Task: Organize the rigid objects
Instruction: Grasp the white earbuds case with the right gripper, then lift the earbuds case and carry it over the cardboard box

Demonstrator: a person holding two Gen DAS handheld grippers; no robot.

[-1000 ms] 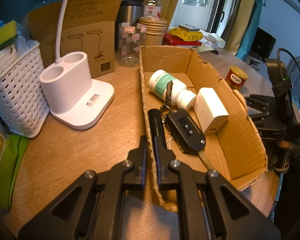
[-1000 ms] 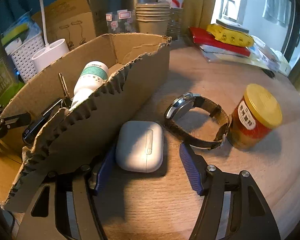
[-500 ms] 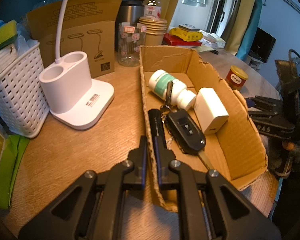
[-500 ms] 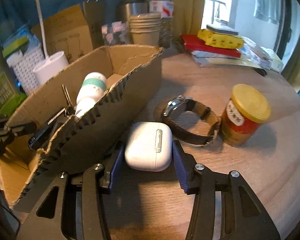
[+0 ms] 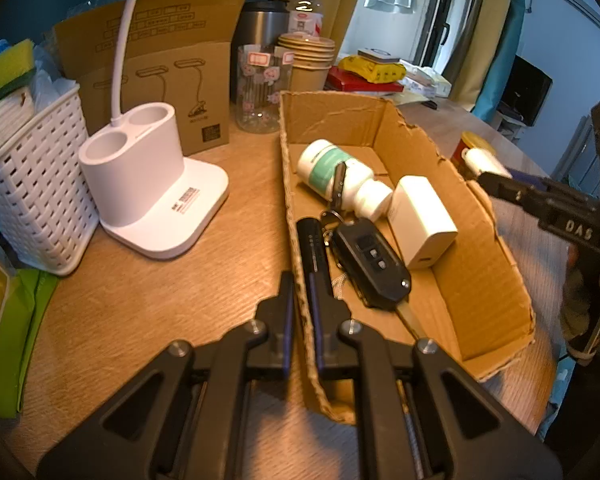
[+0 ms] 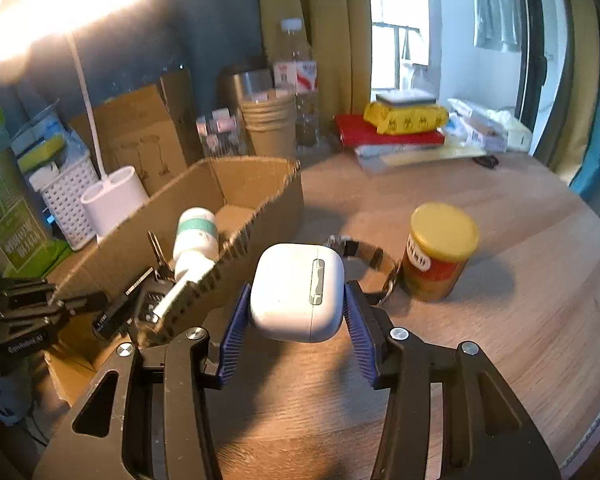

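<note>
My right gripper [image 6: 295,312] is shut on a white earbud case [image 6: 295,292] and holds it above the table, beside the right wall of the cardboard box [image 6: 259,184]. My left gripper [image 5: 301,292] is shut on the box's left wall [image 5: 295,240]. In the box lie a white pill bottle [image 5: 340,172], a black car key [image 5: 372,260], a white charger [image 5: 420,220] and a black pen-like stick [image 5: 314,248]. On the table by the box lie a wristwatch [image 6: 368,254] and a yellow-lidded jar [image 6: 436,252]. The case also shows in the left wrist view [image 5: 482,162].
A white lamp base [image 5: 139,176] and a white basket [image 5: 31,188] stand left of the box. A glass jar [image 5: 261,88], paper cups [image 5: 306,64], a steel mug, a bottle and a brown carton stand behind. Books [image 6: 392,132] lie at the back right.
My right gripper closed on the earbud case and lifted it off the table. The left gripper stayed shut on the box wall.
</note>
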